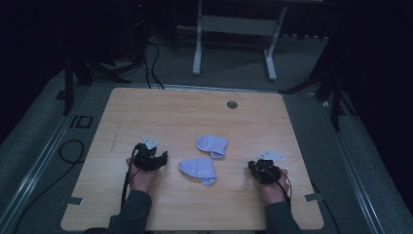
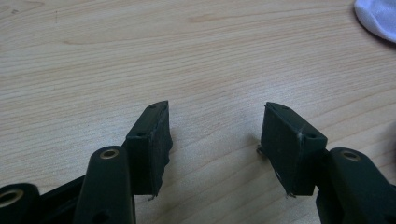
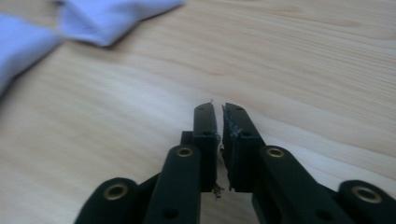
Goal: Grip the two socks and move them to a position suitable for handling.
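Wooden table (image 1: 160, 112) fills mid frame. Two white socks (image 1: 212, 145) (image 1: 198, 169) lie at centre, just touching, between the hands. Left tongs (image 1: 157, 158) lower left, spread wide, nothing between them. Right tongs (image 1: 257, 168) lower right, pressed nearly together, pinching nothing.

**Around the work area**

A light wooden table (image 1: 146, 112) with rounded corners stands on grey carpet (image 1: 44, 131). A round grey grommet (image 1: 232, 104) sits near its far edge. Beyond it stands a white metal frame (image 1: 234, 29) on two feet. Black cables (image 1: 151, 63) trail across the floor at far left
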Demonstrator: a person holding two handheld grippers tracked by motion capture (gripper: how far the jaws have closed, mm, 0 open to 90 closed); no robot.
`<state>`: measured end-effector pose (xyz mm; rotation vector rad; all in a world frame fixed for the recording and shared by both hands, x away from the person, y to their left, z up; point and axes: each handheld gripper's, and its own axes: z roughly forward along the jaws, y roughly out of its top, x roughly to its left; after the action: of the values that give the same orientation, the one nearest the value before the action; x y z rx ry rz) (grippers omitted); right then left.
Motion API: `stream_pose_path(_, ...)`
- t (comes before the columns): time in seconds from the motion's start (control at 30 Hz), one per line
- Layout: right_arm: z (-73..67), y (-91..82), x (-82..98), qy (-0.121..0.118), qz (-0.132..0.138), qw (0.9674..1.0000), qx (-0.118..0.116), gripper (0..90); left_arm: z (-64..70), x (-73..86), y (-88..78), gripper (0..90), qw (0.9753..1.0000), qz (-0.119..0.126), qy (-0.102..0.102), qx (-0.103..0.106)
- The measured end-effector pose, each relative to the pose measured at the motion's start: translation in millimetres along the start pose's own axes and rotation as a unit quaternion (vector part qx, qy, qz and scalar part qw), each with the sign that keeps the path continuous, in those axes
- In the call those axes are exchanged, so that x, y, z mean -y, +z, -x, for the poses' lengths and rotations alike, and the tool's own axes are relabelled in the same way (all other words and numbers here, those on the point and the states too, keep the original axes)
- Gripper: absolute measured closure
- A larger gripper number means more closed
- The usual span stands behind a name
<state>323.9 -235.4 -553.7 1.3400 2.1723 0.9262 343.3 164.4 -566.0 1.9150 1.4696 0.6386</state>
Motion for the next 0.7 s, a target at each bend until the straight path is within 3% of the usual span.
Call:
stream_pose_path(0.17, -28.4, 3.3, -1.6, -0.038, -0.007, 0.9988, -0.029, 89.7, 0.3, 0.2, -0.6, 43.8, 1.0, -0.001, 0.0, 0.001)
stream_pose_path(0.43, -64.7, 9.5, -3.2, -0.073, -0.01, 0.9952, -0.064, 89.8, 0.8, 0.2, -1.4, 45.4, 1.0, -0.003, 0.001, 0.001)
stream_pose_path(0.7, -85.3, 13.0, -3.3, -0.096, -0.005, 0.9922, -0.079, 89.8, 1.6, 0.5, -2.0, 46.6, 1.0, -0.003, 0.002, 0.002)
